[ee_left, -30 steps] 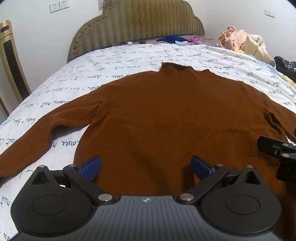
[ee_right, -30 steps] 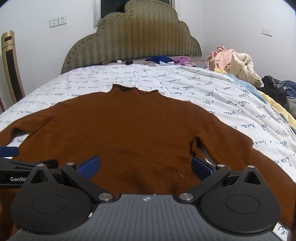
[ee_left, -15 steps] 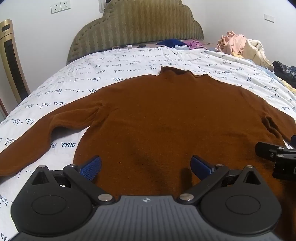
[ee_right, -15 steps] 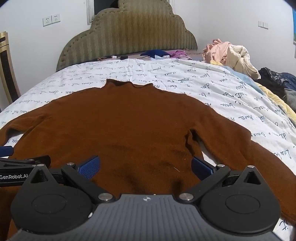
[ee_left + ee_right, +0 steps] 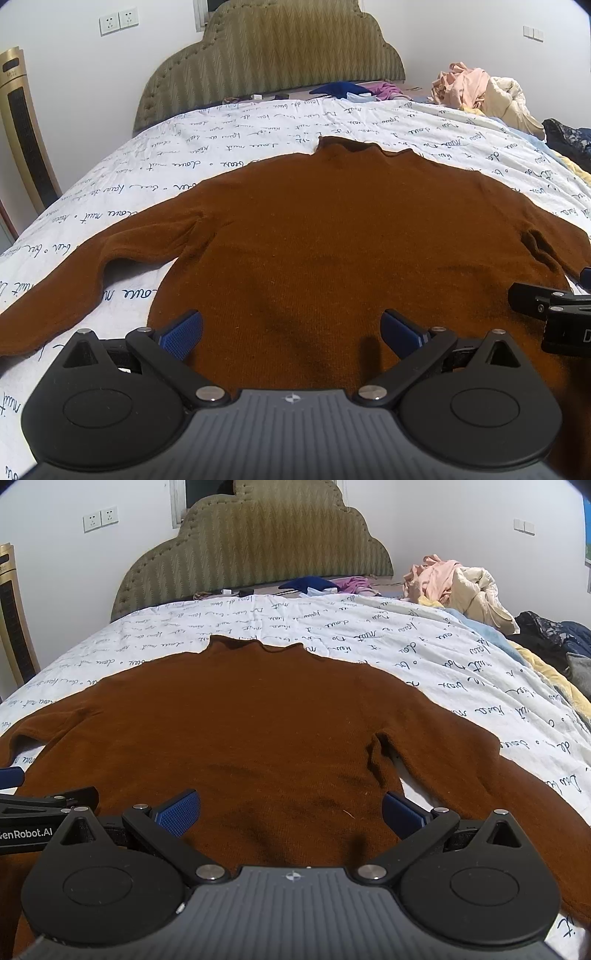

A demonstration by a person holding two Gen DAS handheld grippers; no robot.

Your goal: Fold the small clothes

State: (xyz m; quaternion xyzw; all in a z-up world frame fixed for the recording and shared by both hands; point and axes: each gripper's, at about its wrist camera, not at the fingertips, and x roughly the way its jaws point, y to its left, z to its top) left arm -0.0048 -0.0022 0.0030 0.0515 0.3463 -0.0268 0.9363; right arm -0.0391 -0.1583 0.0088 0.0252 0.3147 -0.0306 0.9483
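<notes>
Easing back a little, the left gripper (image 5: pixel 291 328) and right gripper (image 5: pixel 291 808) hover, jaws apart (nothing held), above the flat brown sweater (image 5: pixel 351 240), unfolded.

White walls (image 5: pixel 74 92) carry sockets (image 5: pixel 113 21) and a switch (image 5: pixel 523 526). An olive padded headboard (image 5: pixel 255 550) backs the bed (image 5: pixel 258 122), its white sheet script-printed. A gold heater (image 5: pixel 26 125) stands left.

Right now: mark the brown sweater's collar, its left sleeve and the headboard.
brown sweater collar (image 5: pixel 349 146), left wrist view, middle of the neck band.
left sleeve (image 5: pixel 92 273), left wrist view, mid-sleeve lying on the sheet.
headboard (image 5: pixel 255 554), right wrist view, centre of the padded panel.
</notes>
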